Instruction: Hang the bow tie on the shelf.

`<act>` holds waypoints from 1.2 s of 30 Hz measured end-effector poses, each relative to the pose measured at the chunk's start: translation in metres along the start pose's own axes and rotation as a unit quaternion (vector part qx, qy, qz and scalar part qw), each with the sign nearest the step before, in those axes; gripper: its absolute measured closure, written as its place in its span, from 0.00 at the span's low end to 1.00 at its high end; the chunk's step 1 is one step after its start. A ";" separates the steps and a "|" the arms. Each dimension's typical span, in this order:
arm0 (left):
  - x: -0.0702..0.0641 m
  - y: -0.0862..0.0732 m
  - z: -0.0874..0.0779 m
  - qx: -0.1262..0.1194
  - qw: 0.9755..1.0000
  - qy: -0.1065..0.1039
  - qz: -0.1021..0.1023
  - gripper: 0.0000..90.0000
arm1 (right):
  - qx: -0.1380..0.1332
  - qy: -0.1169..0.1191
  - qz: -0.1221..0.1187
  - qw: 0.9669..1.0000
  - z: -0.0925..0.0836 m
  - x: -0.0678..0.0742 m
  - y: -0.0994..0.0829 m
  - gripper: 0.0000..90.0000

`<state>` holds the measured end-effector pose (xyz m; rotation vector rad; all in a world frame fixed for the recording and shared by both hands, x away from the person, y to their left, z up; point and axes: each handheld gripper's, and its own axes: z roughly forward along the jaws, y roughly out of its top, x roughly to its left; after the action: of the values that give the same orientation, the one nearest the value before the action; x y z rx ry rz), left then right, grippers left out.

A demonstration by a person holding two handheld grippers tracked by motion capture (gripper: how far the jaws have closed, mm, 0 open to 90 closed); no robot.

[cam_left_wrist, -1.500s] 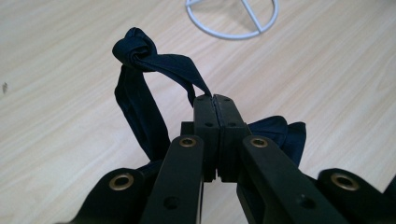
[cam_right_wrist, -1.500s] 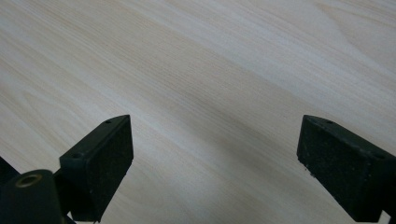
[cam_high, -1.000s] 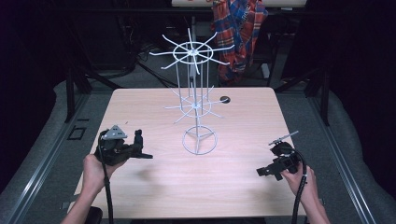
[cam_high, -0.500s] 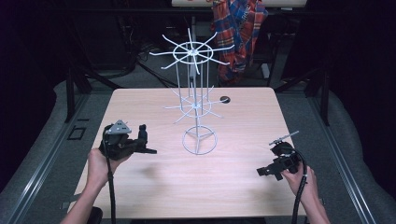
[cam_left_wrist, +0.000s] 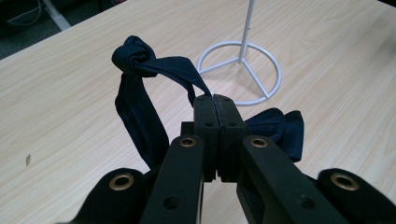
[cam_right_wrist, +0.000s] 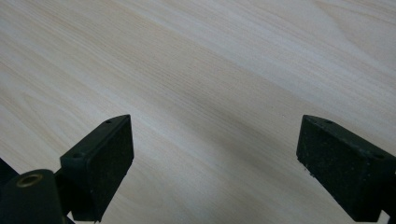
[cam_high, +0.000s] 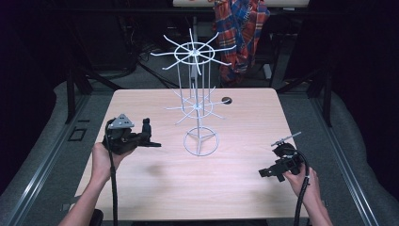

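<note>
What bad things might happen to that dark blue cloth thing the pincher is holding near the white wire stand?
1. The left gripper pinches only a thin bit of the dark blue cloth, right at the jaw tips, so it might slip out.
2. The cloth's loose ends hang down by the jaws and may snag on the white wire stand or its thin prongs.
3. The stand looks light with a small ring base; a tug might tip it, and the right gripper is open, away from it.

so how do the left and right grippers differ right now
The left gripper has its jaws shut on a dark navy knotted cloth strip; the right gripper is wide open and holds nothing. The left sits near the white wire rack; the right is farther off. Both are black and hand-held.
</note>
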<state>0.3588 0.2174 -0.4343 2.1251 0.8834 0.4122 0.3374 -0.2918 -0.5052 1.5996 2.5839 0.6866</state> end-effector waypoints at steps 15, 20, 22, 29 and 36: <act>0.002 0.016 0.003 -0.022 1.000 0.001 0.008 0.99 | 0.003 0.008 -0.002 1.000 0.001 0.000 0.000 0.12; 0.004 0.022 0.007 -0.024 1.000 -0.001 0.011 0.99 | 0.006 0.002 -0.004 1.000 0.001 -0.002 0.000 0.12; 0.004 0.024 0.007 -0.024 1.000 -0.001 0.013 0.99 | 0.008 -0.001 -0.003 1.000 0.001 -0.002 0.000 0.12; 0.005 0.029 0.007 -0.032 0.999 -0.002 0.016 0.99 | 0.006 0.000 0.000 1.000 0.001 -0.001 0.000 0.12; 0.006 0.034 0.007 -0.039 0.999 -0.004 0.015 0.99 | 0.009 0.001 -0.004 1.000 0.000 -0.002 0.000 0.12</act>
<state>0.3825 0.2025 -0.4125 2.0699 0.8182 0.4464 0.3377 -0.2934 -0.5057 1.5947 2.6026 0.6664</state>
